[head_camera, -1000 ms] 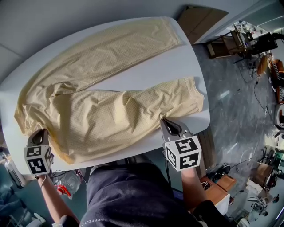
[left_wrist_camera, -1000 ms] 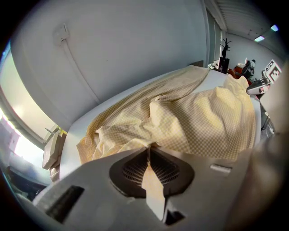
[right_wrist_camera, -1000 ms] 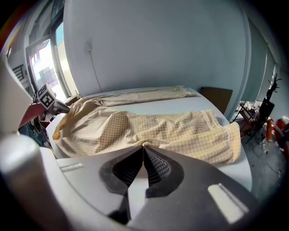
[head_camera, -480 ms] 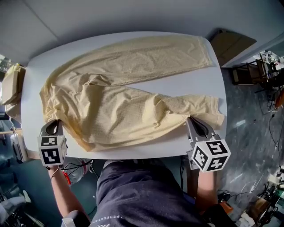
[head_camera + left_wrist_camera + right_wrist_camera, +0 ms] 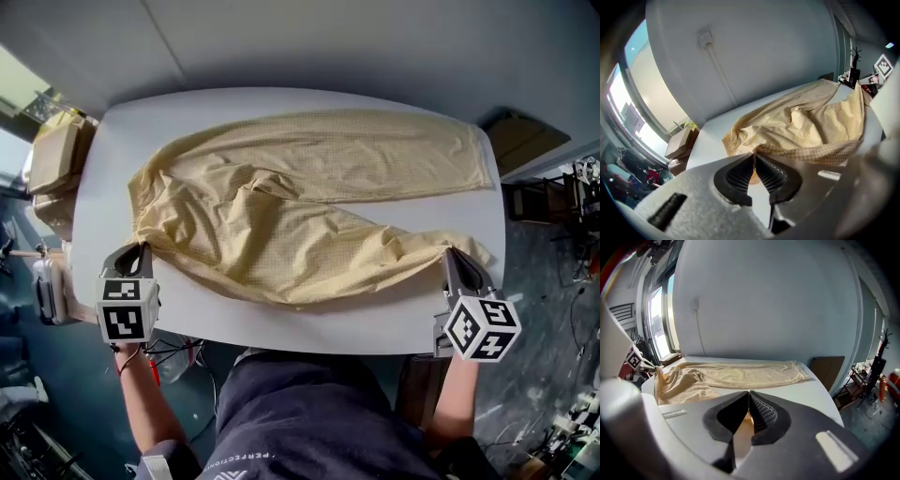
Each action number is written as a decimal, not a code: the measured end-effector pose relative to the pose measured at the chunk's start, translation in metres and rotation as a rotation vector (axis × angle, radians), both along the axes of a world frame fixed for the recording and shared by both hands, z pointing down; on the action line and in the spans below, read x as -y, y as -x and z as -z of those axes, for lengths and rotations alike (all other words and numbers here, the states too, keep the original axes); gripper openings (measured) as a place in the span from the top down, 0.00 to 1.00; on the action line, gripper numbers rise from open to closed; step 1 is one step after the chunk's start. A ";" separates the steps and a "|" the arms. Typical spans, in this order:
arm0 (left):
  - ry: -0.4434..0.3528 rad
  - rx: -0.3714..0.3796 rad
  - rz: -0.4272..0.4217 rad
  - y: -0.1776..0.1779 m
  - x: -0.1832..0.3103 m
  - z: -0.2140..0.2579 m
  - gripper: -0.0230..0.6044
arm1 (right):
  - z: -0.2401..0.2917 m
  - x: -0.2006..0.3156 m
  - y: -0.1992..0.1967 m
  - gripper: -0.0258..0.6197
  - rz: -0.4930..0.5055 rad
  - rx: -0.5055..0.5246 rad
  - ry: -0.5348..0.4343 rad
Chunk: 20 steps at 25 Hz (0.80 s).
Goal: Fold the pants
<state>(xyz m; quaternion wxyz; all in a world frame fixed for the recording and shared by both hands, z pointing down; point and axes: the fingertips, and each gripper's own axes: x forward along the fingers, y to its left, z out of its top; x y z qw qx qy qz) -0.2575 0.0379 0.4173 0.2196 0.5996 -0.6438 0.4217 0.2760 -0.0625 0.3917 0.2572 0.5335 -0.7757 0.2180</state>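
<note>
Pale yellow checked pants (image 5: 281,216) lie spread on the white table (image 5: 309,323), waist at the left, legs running right. My left gripper (image 5: 142,249) is shut on the near waist corner, and the cloth (image 5: 806,126) rises in a drape from its jaws (image 5: 753,157). At the right, my right gripper (image 5: 449,253) is shut on the near leg's hem. A sliver of yellow cloth shows between its closed jaws (image 5: 748,394). The near leg hangs lifted between both grippers, its front edge off the table. The far leg (image 5: 736,373) lies flat along the table's back edge.
A cardboard box (image 5: 54,155) stands off the table's left end. A brown board (image 5: 525,141) leans beyond the right end, with floor clutter (image 5: 581,187) further right. The person's torso (image 5: 300,422) is against the table's front edge. A grey wall runs behind the table.
Both grippers have risen and moved toward the far edge, carrying the near waist corner and hem. The near leg's front edge has lifted and drawn closer to the far leg.
</note>
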 end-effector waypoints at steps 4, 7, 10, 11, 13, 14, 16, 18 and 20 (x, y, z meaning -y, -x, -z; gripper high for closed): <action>-0.012 0.001 0.004 0.023 0.011 0.007 0.93 | 0.013 0.027 0.007 0.94 -0.031 -0.051 -0.035; -0.018 0.003 0.001 0.038 0.016 0.012 0.93 | 0.023 0.045 0.016 0.94 -0.053 -0.077 -0.061; -0.027 -0.008 -0.016 0.049 0.023 0.017 0.93 | 0.033 0.062 0.025 0.94 -0.073 -0.108 -0.085; -0.030 -0.013 -0.024 0.053 0.026 0.018 0.93 | 0.036 0.066 0.028 0.94 -0.081 -0.114 -0.092; -0.036 -0.025 -0.040 0.060 0.033 0.020 0.93 | 0.042 0.075 0.034 0.94 -0.095 -0.135 -0.108; -0.041 -0.031 -0.047 0.063 0.036 0.022 0.93 | 0.046 0.079 0.037 0.94 -0.099 -0.153 -0.118; -0.057 -0.039 -0.062 0.069 0.043 0.027 0.93 | 0.054 0.089 0.043 0.94 -0.102 -0.189 -0.141; -0.070 -0.040 -0.069 0.075 0.049 0.030 0.93 | 0.061 0.099 0.048 0.94 -0.106 -0.205 -0.163; -0.071 -0.046 -0.065 0.078 0.052 0.028 0.93 | 0.068 0.108 0.053 0.94 -0.105 -0.207 -0.177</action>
